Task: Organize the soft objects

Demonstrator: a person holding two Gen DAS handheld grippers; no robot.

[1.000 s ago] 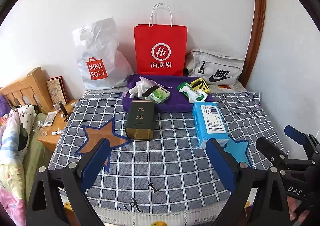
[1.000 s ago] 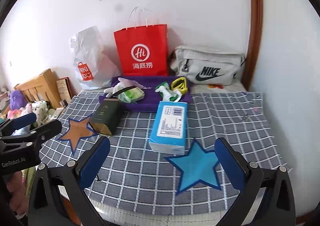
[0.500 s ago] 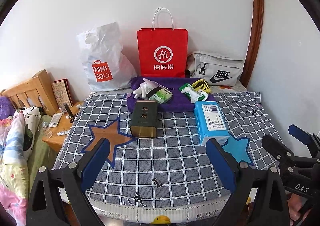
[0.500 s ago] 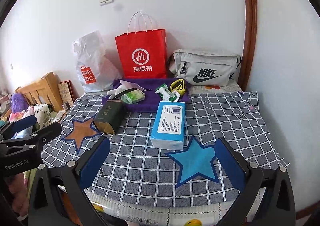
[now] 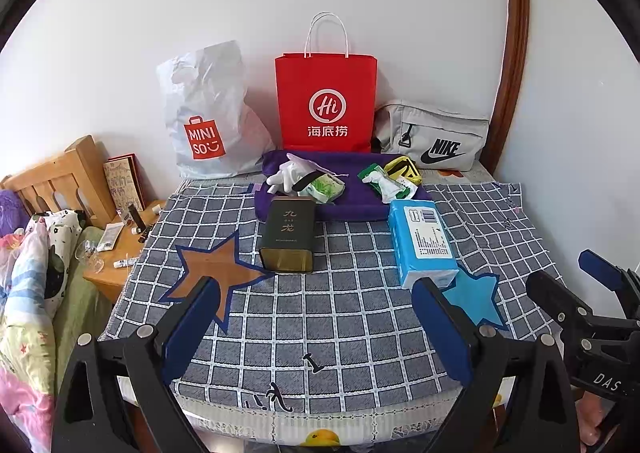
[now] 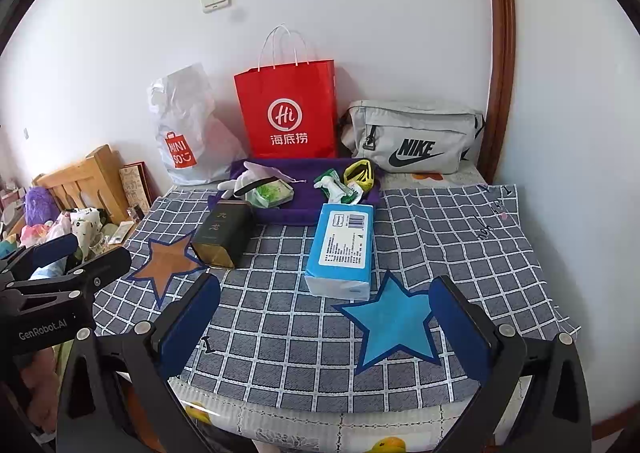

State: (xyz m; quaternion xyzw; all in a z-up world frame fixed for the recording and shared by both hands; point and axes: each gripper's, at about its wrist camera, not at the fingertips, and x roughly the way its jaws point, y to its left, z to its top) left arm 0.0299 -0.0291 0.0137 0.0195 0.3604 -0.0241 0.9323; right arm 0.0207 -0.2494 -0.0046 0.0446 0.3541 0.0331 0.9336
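Observation:
A blue tissue pack [image 5: 422, 243] [image 6: 342, 249] lies on the checked cloth just behind a blue star [image 6: 394, 327]. A dark green tin [image 5: 287, 235] [image 6: 222, 235] lies beside a brown star [image 5: 214, 267]. A purple tray [image 5: 340, 205] [image 6: 296, 209] behind them holds a white glove, a green packet, a small spray bottle and a yellow item. My left gripper [image 5: 316, 329] is open and empty above the table's front edge. My right gripper [image 6: 324, 327] is open and empty, also at the front edge.
A white Miniso bag [image 5: 204, 121], a red paper bag [image 5: 326, 105] and a grey Nike pouch [image 5: 436, 139] stand against the back wall. A wooden bedside stand [image 5: 120, 241] with small items and bedding lie to the left. The wall is close on the right.
Both grippers have pulled back and risen from the table, so the objects look smaller and more of the front edge shows. Nothing on the table has moved.

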